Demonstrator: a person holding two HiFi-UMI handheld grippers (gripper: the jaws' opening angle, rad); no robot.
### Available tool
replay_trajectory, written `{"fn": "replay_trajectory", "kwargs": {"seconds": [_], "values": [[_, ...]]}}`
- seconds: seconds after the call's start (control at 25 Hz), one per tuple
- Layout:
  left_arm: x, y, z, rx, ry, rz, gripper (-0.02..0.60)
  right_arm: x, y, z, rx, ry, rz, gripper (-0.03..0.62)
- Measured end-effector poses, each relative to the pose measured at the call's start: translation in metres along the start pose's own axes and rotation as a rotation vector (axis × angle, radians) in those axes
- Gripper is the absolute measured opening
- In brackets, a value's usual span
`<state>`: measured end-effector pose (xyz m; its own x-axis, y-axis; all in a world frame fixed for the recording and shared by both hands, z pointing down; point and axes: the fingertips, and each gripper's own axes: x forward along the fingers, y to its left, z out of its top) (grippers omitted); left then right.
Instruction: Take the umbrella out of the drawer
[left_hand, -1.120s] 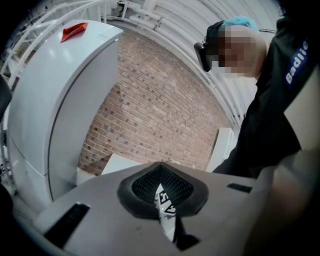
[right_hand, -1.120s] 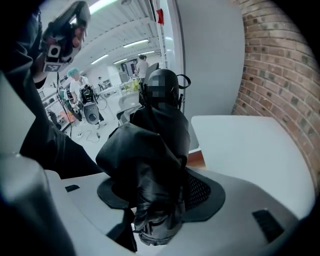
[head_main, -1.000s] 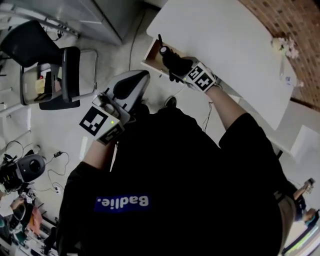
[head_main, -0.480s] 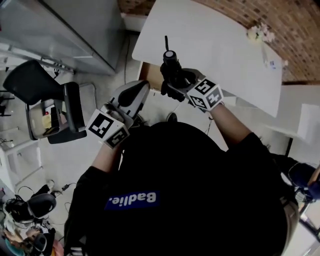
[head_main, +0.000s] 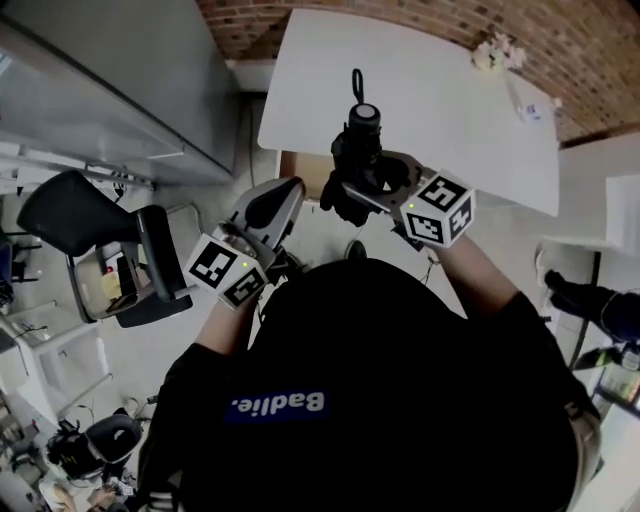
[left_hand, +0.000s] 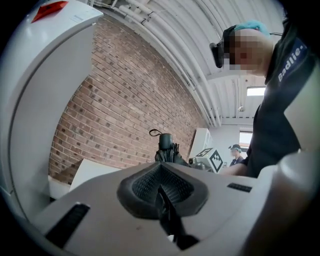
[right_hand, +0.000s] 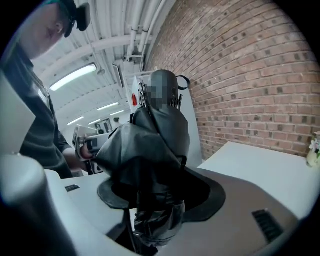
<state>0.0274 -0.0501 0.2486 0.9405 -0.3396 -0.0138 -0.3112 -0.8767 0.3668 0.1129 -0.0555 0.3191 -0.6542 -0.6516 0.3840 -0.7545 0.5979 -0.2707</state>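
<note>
Clamped in the right gripper (head_main: 372, 188), a folded umbrella (head_main: 358, 148) is held upright to clear the open drawer (head_main: 298, 166); the left gripper (head_main: 290, 188) is closed on nothing.

Your right gripper (head_main: 362, 190) has the umbrella (head_main: 358, 150) upright between its jaws, above the drawer (head_main: 300, 172) at the near edge of the table (head_main: 450, 100); your left gripper (head_main: 268, 208) sits just left of it, apart; a chair (head_main: 75, 215) stands well to the left; flowers (head_main: 497, 50) sit at the table's far right corner.
</note>
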Motion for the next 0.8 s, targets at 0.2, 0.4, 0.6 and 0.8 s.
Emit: {"fn": "replay_trajectory", "kwargs": {"seconds": [0.2, 0.4, 0.6, 0.8], "values": [[0.001, -0.007, -0.003, 0.006, 0.015, -0.042, 0.002, -0.017, 0.015, 0.017, 0.034, -0.061, 0.007, 0.265], [0.003, -0.009, -0.001, 0.013, 0.015, -0.056, 0.002, -0.028, 0.02, 0.029, 0.056, -0.111, 0.018, 0.265], [0.007, -0.012, -0.003, 0.016, 0.02, -0.062, 0.002, -0.035, 0.023, 0.032, 0.048, -0.121, 0.018, 0.267], [0.007, -0.016, -0.003, 0.025, 0.029, -0.068, 0.002, -0.04, 0.021, 0.037, 0.061, -0.146, 0.005, 0.265]]}}
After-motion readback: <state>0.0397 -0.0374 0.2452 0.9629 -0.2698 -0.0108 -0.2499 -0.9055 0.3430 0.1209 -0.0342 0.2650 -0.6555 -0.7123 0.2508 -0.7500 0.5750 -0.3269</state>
